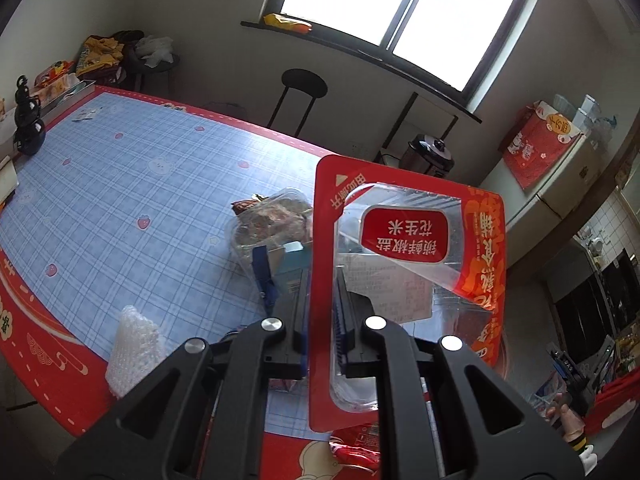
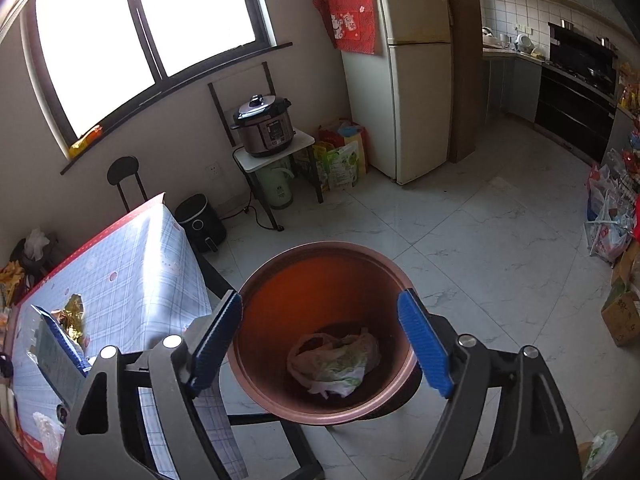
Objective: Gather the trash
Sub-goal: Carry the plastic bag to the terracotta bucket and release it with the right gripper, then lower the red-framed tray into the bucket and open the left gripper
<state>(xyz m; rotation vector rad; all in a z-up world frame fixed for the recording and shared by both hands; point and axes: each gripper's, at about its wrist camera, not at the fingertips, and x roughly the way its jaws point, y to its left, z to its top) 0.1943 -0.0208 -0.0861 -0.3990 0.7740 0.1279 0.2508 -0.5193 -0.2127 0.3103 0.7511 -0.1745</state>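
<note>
My left gripper (image 1: 322, 316) is shut on a red and clear plastic snack package (image 1: 404, 248), held up above the table (image 1: 120, 184). Behind it on the tablecloth lies a clear plastic container with food scraps (image 1: 272, 224), and a piece of bubble wrap (image 1: 134, 344) lies near the table's front edge. My right gripper (image 2: 320, 344) stands open over a brown round bin (image 2: 324, 332) on the floor, with nothing between its blue pads (image 2: 424, 344). A crumpled plastic bag (image 2: 336, 360) lies at the bottom of the bin.
The table's corner (image 2: 120, 264) with more wrappers is left of the bin. A stool (image 1: 302, 96), a pressure cooker on a small stand (image 2: 264, 128), an air fryer (image 2: 200, 222) and a fridge (image 2: 416, 80) line the wall. Bags and boxes (image 2: 612, 232) stand on the tiled floor at right.
</note>
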